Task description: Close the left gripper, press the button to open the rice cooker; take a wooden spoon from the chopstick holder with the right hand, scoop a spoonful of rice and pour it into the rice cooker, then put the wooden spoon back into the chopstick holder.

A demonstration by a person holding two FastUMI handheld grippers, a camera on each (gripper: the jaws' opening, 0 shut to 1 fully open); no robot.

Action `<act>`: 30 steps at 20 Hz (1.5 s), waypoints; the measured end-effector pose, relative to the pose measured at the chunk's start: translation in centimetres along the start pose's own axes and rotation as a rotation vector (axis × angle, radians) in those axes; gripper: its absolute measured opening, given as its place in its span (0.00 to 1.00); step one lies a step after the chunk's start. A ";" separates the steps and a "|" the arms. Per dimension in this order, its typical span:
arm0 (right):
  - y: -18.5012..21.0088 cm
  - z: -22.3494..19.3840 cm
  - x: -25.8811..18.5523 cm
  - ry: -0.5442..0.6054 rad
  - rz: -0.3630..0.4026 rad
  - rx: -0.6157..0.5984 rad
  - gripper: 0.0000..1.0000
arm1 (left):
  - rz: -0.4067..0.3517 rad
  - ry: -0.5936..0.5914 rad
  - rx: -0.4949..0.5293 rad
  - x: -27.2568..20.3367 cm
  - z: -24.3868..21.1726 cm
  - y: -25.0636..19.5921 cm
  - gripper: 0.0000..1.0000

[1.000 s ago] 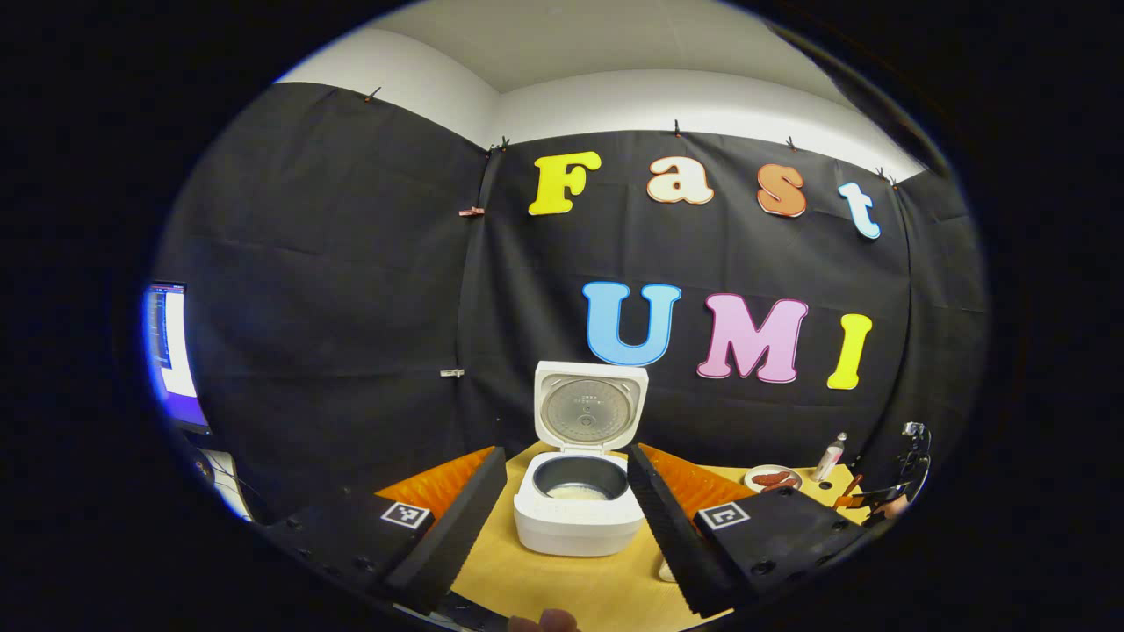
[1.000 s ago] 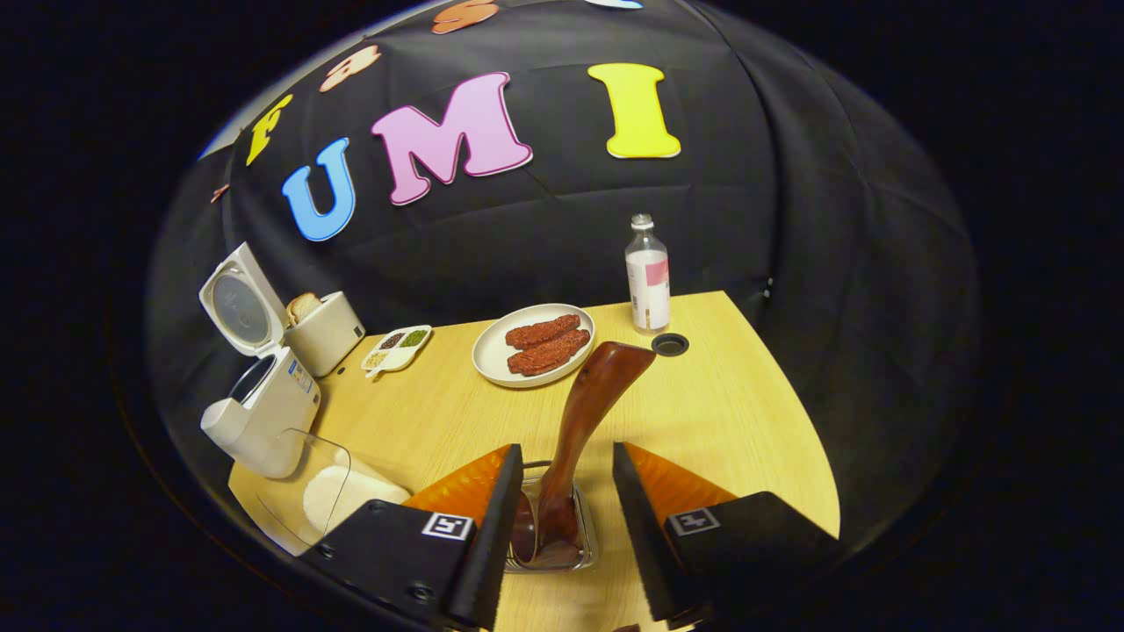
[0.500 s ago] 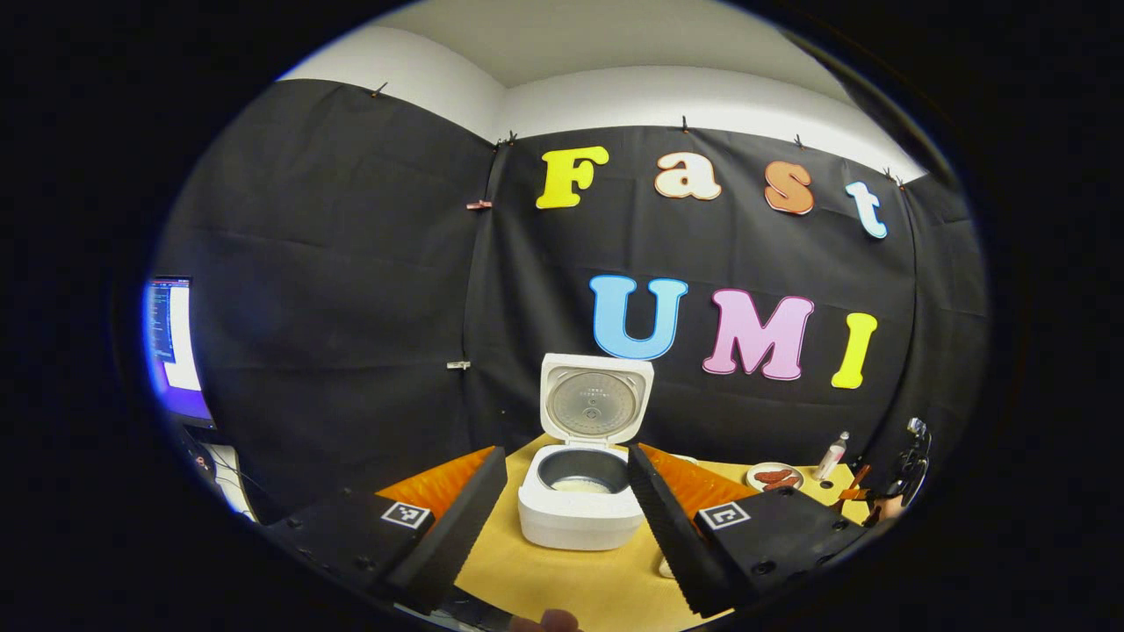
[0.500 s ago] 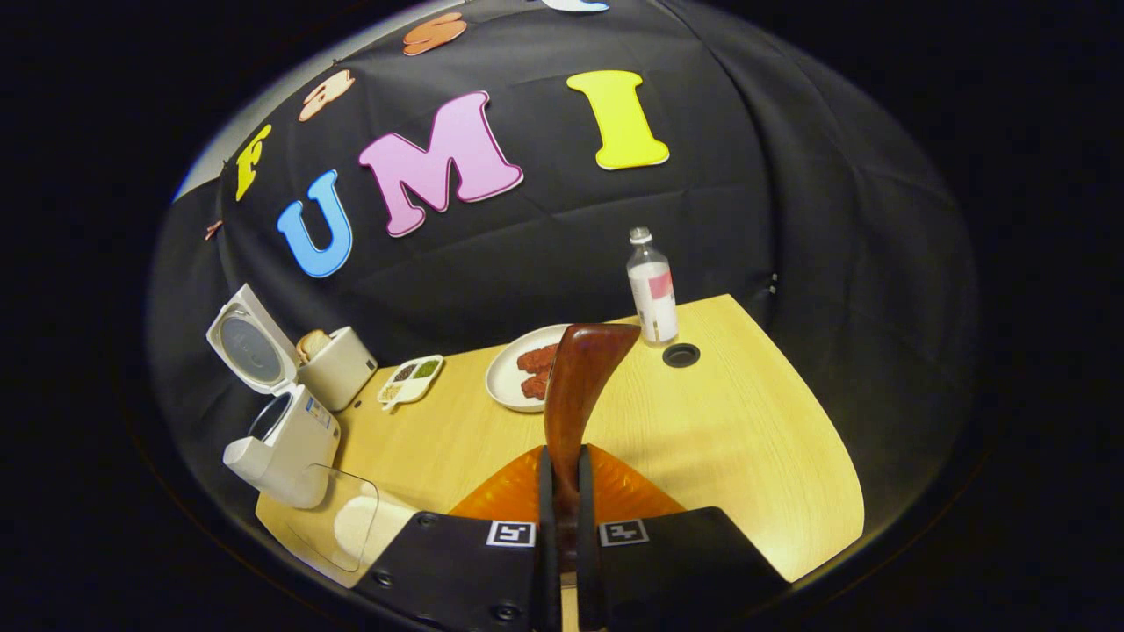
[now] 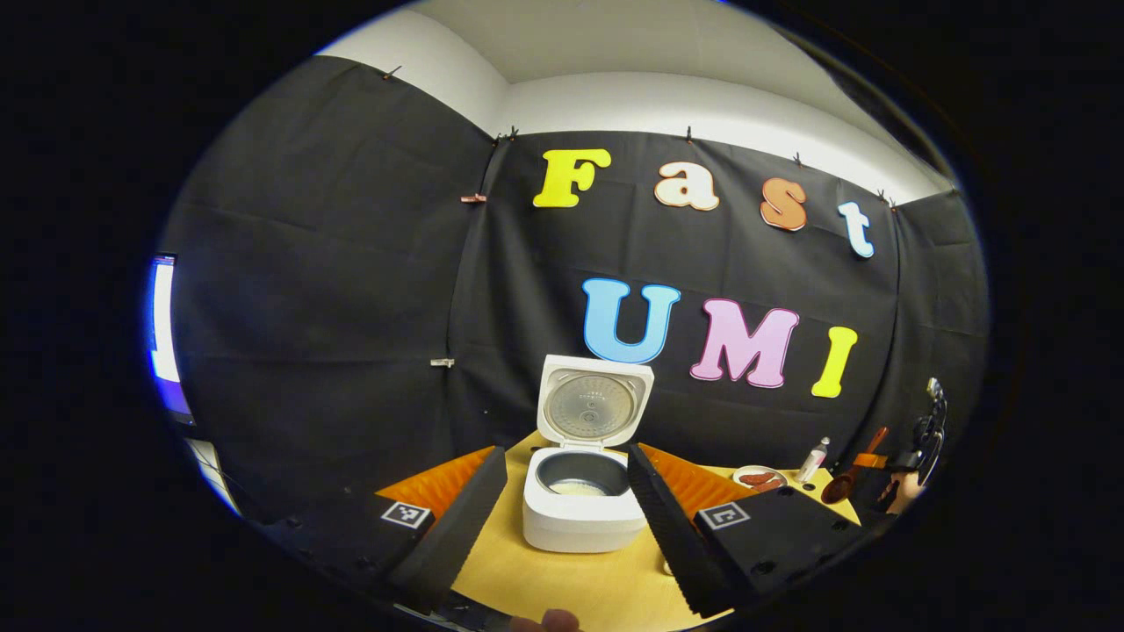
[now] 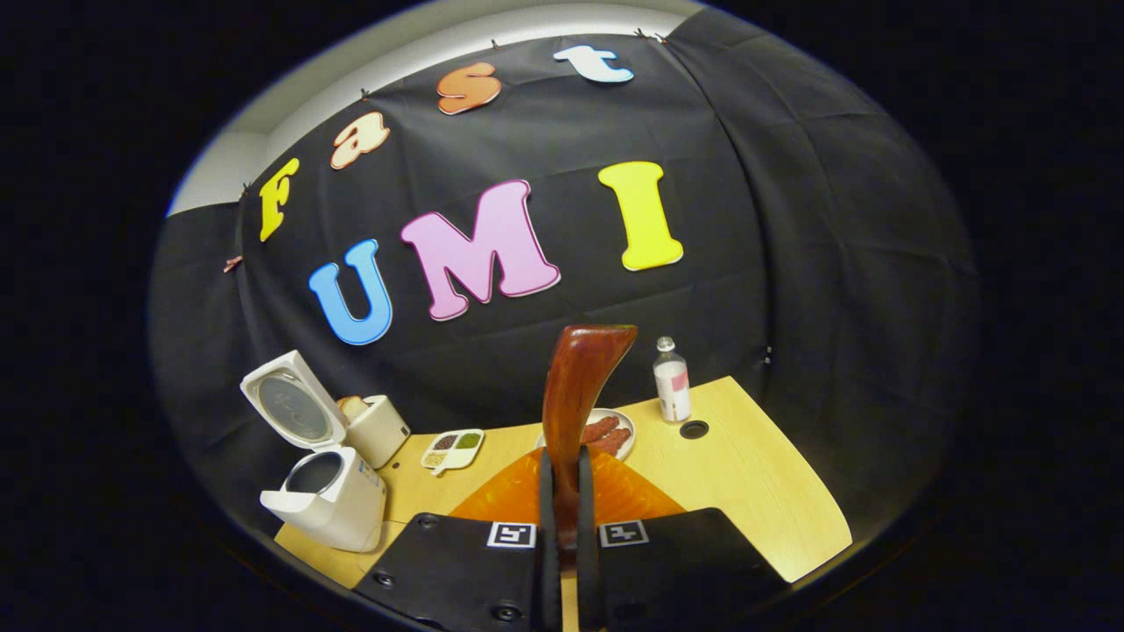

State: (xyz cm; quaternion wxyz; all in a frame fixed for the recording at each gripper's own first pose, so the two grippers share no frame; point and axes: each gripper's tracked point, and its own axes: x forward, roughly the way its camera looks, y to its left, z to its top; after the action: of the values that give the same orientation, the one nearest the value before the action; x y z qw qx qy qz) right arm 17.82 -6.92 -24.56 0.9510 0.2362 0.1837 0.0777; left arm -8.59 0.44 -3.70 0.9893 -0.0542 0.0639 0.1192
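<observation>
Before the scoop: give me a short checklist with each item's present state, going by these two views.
1. Rice cooker lid up: ok.
2. Right gripper shut on wooden spoon: ok.
3. Spoon bowl free of the holder: ok in left gripper view.
4. Left gripper open, apart from cooker: ok.
5. Spoon bowl empty: cannot tell.
6. Rice supply within reach: cannot tell.

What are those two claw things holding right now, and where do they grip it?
The right gripper clamps the wooden spoon by its handle; the left gripper holds nothing, jaws open.
</observation>
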 end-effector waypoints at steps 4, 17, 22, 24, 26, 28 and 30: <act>7.6 -0.9 -2.1 -0.021 0.055 -0.036 0.11 | -0.074 0.000 0.005 0.8 -0.2 1.2 0.95; 17.1 -17.3 3.9 0.135 0.044 -0.674 0.17 | -0.147 0.072 0.020 3.4 -2.5 5.0 0.95; 16.1 -20.7 5.2 0.111 -0.022 -0.812 0.12 | -0.120 0.105 0.026 5.3 -3.8 6.5 0.95; 15.1 -22.1 5.7 0.111 -0.062 -0.791 0.11 | -0.100 0.104 0.050 6.0 -3.9 7.2 0.95; 13.6 -24.1 5.9 0.159 -0.109 -0.693 0.12 | -0.097 0.107 0.063 6.2 -3.9 7.4 0.95; 13.6 -24.9 6.1 0.181 -0.126 -0.492 0.12 | -0.076 0.106 0.065 6.6 -3.9 8.1 0.95; 14.4 -25.2 6.0 0.203 -0.123 -0.282 0.12 | -0.059 0.110 0.065 6.8 -4.4 8.7 0.95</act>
State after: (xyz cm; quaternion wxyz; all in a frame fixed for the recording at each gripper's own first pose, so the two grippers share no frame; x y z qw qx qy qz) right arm 12.76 17.73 -40.22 0.9543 0.0798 0.2801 0.0676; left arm -4.61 9.85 -9.75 0.9886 -0.0304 0.1202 0.0850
